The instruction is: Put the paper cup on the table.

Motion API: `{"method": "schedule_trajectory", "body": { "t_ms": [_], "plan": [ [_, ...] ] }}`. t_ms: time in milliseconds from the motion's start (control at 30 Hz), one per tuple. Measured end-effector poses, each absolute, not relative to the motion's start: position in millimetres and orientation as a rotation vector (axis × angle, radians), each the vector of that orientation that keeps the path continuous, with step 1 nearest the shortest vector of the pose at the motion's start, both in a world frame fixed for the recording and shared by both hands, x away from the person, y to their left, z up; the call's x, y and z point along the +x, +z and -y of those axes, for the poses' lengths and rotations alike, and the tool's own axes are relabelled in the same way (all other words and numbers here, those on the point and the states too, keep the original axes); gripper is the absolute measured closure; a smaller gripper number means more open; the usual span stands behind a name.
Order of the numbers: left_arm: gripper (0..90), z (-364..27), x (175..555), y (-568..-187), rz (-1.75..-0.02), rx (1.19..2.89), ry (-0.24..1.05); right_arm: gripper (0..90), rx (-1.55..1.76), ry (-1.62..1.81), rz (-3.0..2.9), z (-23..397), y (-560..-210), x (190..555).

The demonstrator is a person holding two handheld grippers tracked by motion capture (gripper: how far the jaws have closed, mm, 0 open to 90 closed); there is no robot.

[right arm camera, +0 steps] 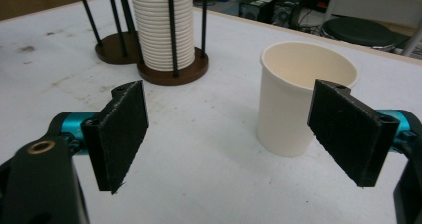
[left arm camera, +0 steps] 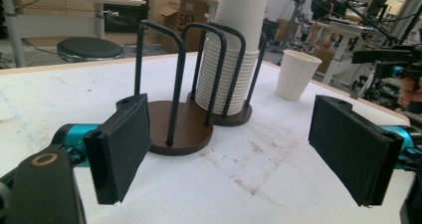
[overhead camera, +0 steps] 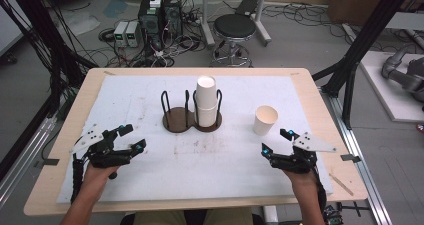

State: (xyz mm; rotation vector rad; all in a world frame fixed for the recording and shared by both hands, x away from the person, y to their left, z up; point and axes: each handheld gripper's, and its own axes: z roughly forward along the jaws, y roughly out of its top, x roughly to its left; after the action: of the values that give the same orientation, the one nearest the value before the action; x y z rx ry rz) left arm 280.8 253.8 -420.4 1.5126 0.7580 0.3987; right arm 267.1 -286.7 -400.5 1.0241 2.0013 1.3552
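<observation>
We hold the left gripper [overhead camera: 132, 137] low over the near left part of the worktop [overhead camera: 310, 92], its jaws spread wide with nothing between them. In the left gripper view its two black pads [left arm camera: 122, 147] frame the cup holder [overhead camera: 192, 119] ahead of us. The right gripper [overhead camera: 276, 141] sits over the near right part of the white mat [overhead camera: 125, 100], and its jaws are also spread apart, pinching nothing.

The single paper cup [overhead camera: 265, 120] stands upright on the mat, mouth up, just beyond the right gripper and apart from it. In the right gripper view that cup [right arm camera: 298, 97] sits ahead of the jaws toward the right pad, which overlaps its side in the picture; we cannot tell from this view alone whether they touch, but the high view shows a gap.

The holder is a dark wooden base of two joined round discs with black wire loops rising from each. Its left disc [overhead camera: 176, 121] is bare. Its right disc carries the stack of cups [overhead camera: 207, 102], nested upright inside the loops and rising above them. The single cup stands to the right of the holder, well clear of it.

Beyond the worktop we see a black stool [overhead camera: 234, 27] on the floor.
</observation>
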Motion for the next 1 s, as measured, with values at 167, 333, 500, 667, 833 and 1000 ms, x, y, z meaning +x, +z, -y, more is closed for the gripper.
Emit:
{"method": "schedule_trajectory", "body": {
  "t_ms": [167,333,500,667,833,1000],
  "plan": [
    [16.7,-253.8,277.2,-419.7,-0.748,1.523,0.411,16.8,1.005,1.363,-2.001,285.3,-399.1,265.3],
    [16.7,-255.6,274.5,-419.8,-0.754,1.517,0.410,16.8,0.994,1.391,-1.992,283.1,-397.7,264.0],
    [16.7,-256.0,269.8,-418.7,-0.750,1.510,0.432,16.8,1.012,1.390,-1.995,282.6,-398.8,260.3],
    [16.8,-256.4,266.9,-418.1,-0.740,1.517,0.436,16.8,1.018,1.406,-1.974,283.1,-397.2,256.7],
    [16.8,-256.9,265.8,-417.2,-0.737,1.516,0.444,16.8,1.012,1.400,-1.977,281.6,-397.5,256.0],
    [16.8,-255.4,266.8,-418.8,-0.732,1.526,0.439,16.8,1.012,1.395,-1.988,280.7,-399.1,259.4]
  ]
}}
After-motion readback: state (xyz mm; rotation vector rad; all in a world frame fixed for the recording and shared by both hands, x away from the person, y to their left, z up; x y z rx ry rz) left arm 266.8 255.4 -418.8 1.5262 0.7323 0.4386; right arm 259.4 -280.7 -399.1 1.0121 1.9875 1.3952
